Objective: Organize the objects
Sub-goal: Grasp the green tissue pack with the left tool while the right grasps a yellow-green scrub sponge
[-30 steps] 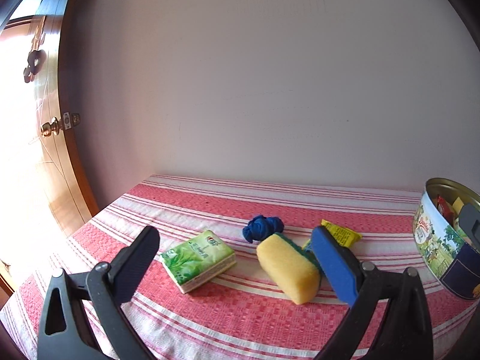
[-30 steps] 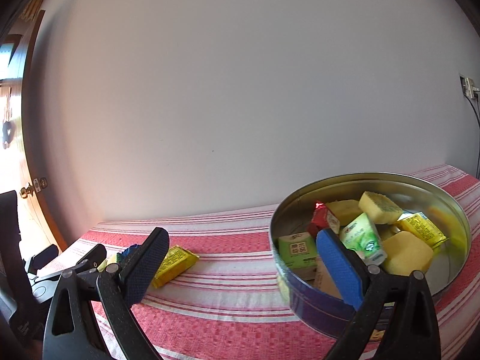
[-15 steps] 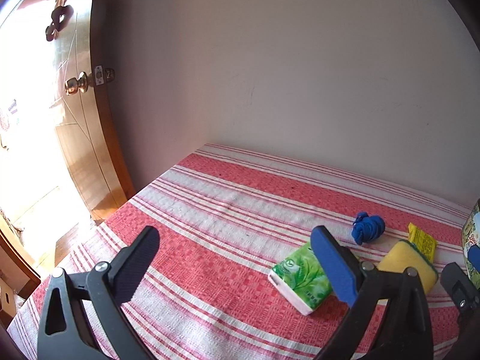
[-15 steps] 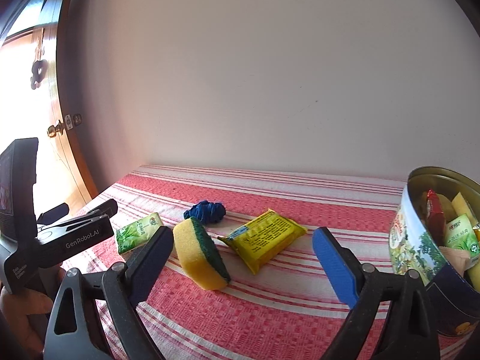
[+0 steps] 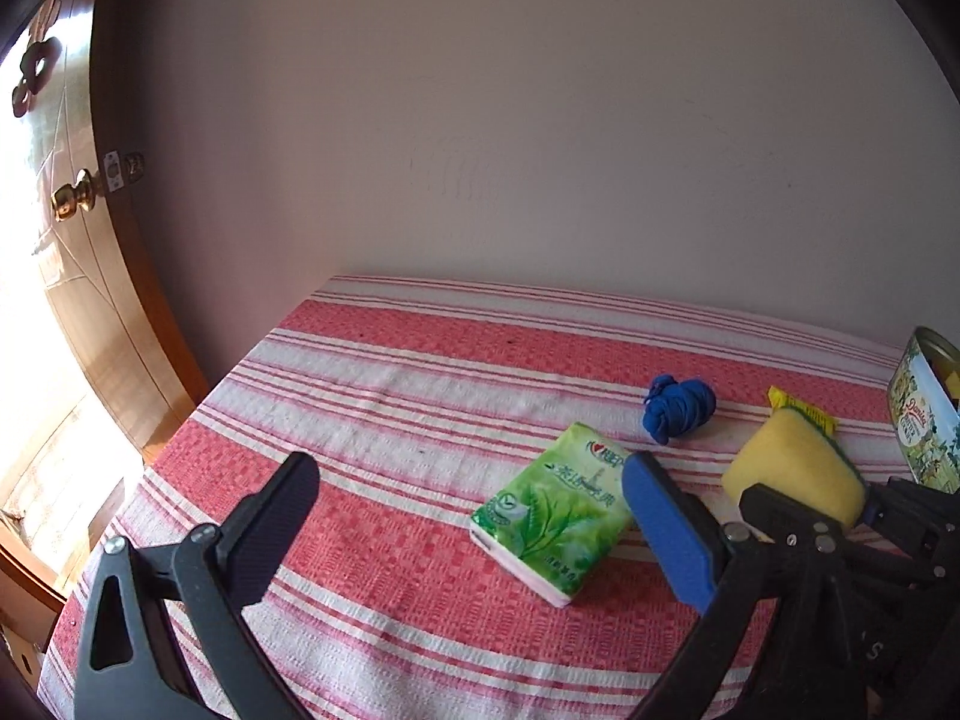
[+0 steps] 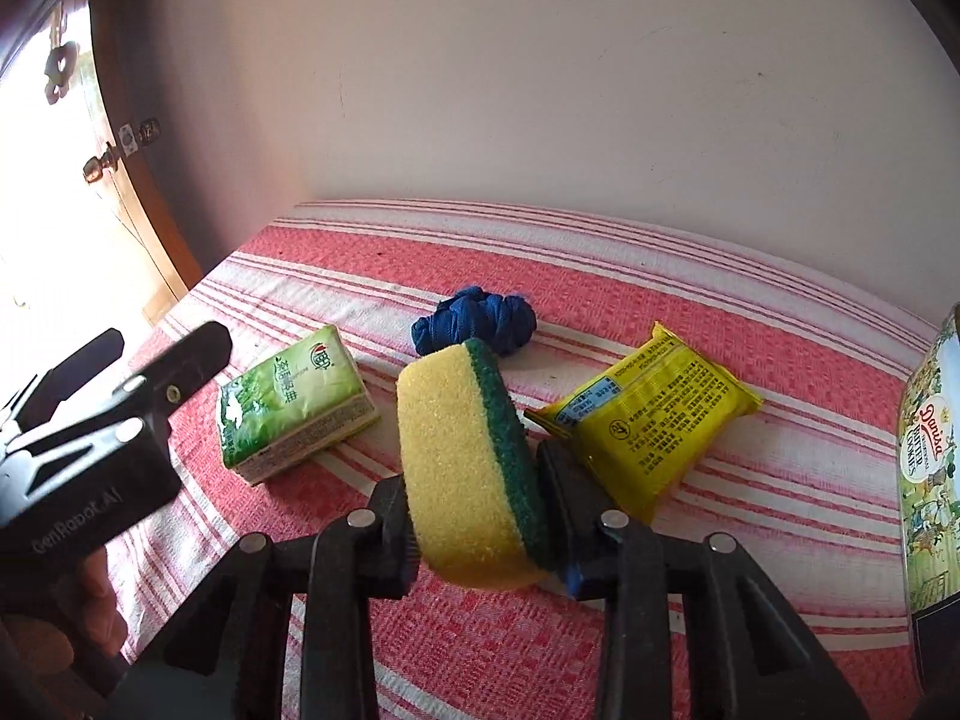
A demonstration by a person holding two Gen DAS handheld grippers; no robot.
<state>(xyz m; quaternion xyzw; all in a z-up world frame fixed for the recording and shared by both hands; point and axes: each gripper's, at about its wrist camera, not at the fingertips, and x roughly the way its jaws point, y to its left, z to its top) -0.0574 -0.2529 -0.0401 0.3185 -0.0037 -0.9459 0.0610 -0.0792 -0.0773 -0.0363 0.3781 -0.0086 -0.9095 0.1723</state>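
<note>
Yellow sponge, green scourer side, squeezed between closing fingers.

The right gripper tilts downward with its jaws closing and both fingers pressed against a sponge, while the left gripper, held in a hand, points downward with jaws wide apart and empty.

sponge yellow, green-backed — cloth red-white striped | packet yellow | tissue pack green
</note>
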